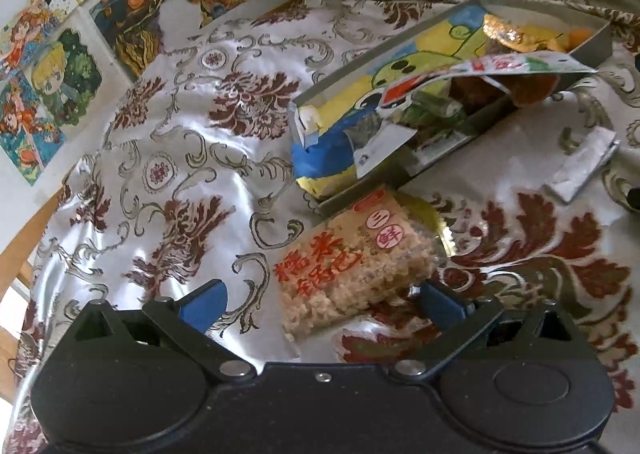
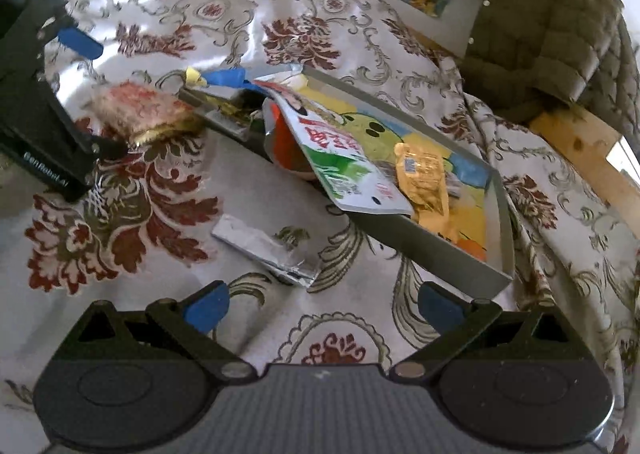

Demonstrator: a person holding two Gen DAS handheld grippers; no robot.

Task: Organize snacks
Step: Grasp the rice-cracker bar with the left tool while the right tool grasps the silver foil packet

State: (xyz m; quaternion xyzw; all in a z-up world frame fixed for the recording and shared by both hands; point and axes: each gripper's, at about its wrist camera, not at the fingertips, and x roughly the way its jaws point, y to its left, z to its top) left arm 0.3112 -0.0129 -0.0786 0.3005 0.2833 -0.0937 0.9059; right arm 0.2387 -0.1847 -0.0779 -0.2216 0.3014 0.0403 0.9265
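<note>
Rice cracker packet waits between your left gripper's fingers

Your left gripper point(image 1: 322, 300) stands spread, unclamped, around the rice cracker packet point(image 1: 352, 258) lying on the floral tablecloth point(image 1: 180, 142), just near of the shallow snack tray point(image 1: 592, 42). It looks light, crumbly, in slick film: pinch its long sides gently. Your right gripper point(image 2: 322, 304) is spread too, near the foil packet point(image 2: 268, 248).
</note>
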